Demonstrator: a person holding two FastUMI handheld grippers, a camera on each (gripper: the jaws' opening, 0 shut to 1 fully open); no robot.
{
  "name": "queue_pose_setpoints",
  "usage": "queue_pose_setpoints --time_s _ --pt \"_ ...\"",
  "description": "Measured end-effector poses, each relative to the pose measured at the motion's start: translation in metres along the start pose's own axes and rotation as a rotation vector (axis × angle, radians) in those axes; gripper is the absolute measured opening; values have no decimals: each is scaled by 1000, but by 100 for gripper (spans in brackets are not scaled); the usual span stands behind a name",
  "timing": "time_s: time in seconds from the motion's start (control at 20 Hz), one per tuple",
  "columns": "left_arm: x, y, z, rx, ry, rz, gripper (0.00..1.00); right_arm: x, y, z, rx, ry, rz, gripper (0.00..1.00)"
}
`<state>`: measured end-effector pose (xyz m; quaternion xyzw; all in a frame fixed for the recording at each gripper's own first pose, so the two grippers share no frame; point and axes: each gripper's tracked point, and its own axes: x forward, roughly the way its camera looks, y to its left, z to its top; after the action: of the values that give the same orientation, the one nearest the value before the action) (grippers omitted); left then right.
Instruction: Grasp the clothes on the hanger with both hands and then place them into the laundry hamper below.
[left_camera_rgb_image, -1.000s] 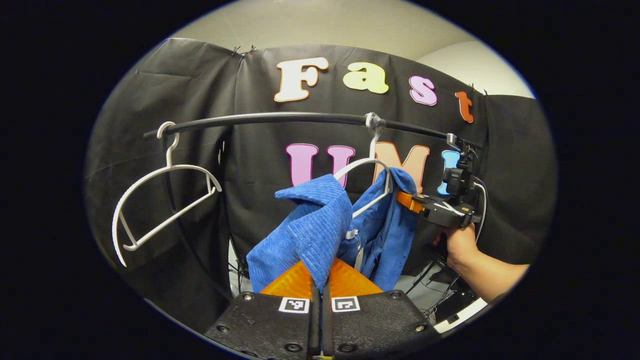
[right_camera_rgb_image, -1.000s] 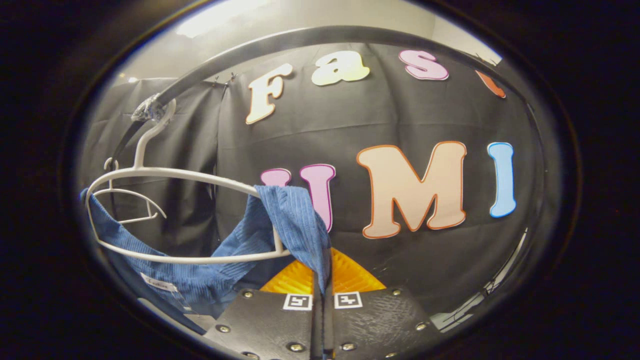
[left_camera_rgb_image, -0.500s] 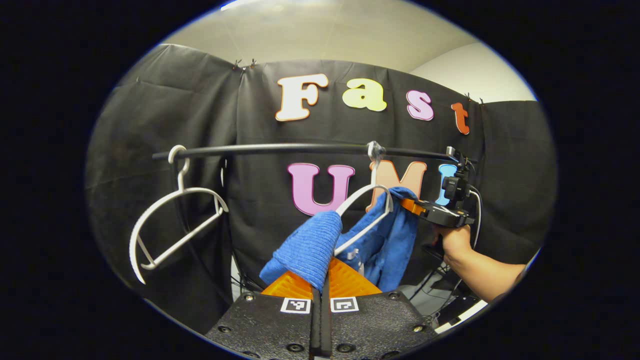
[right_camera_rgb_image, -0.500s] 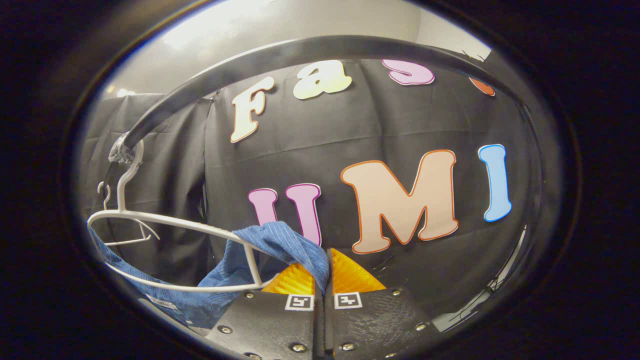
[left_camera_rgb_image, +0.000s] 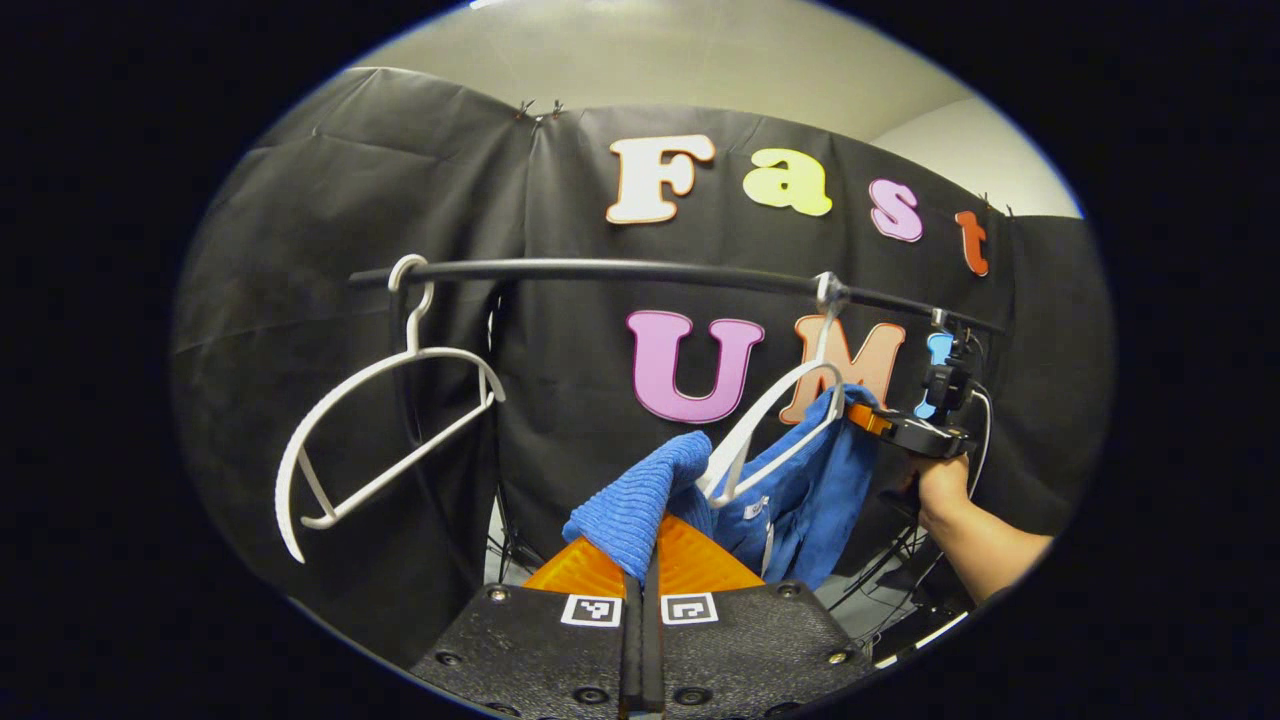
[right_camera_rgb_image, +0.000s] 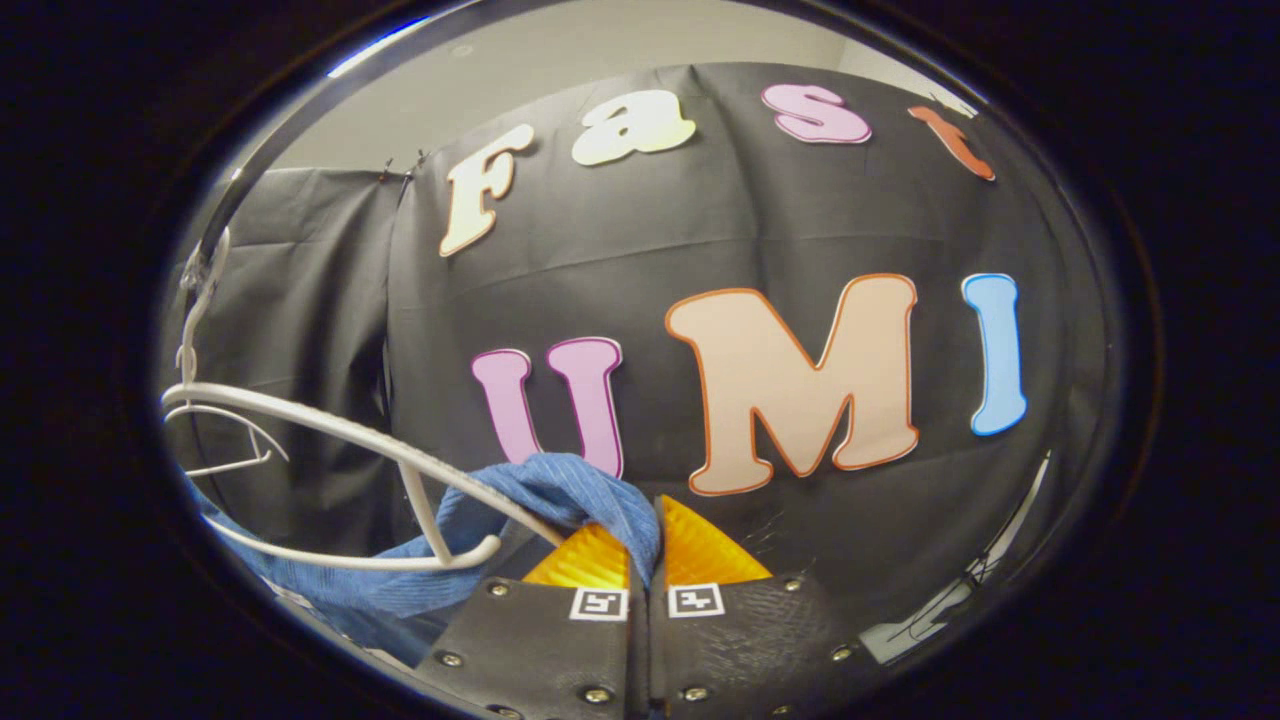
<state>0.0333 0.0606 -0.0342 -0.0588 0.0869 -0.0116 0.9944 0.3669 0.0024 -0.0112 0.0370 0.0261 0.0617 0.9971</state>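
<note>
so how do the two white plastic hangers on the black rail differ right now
The left white plastic hanger hangs bare; the right white plastic hanger has the blue corduroy garment draped partly on it. The left hanger has nothing near it, while the right one sits between the left gripper and right gripper, jaws shut on the garment. Both hook over the black rail.

Garment (left_camera_rgb_image: 800, 490) draped off hanger (left_camera_rgb_image: 775, 420) under rail (left_camera_rgb_image: 620, 270), spare hanger (left_camera_rgb_image: 380, 430) leftward.
</note>
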Motion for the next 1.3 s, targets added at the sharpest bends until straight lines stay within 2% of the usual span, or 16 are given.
queue_pose_setpoints --time_s 0.3,0.5,0.8,1.3 --pt "16 15 -29 5 55 34 0 8 1 -26 -21 22 -3 1" --pt "25 20 -65 -31 128 46 1 4 -6 -55 -40 68 -16 1" --pt "33 17 -90 17 143 31 1 -10 -15 -98 -45 129 -30 1" --pt "32 -6 -130 37 186 -57 1 -86 -27 -148 -65 228 -62 1"
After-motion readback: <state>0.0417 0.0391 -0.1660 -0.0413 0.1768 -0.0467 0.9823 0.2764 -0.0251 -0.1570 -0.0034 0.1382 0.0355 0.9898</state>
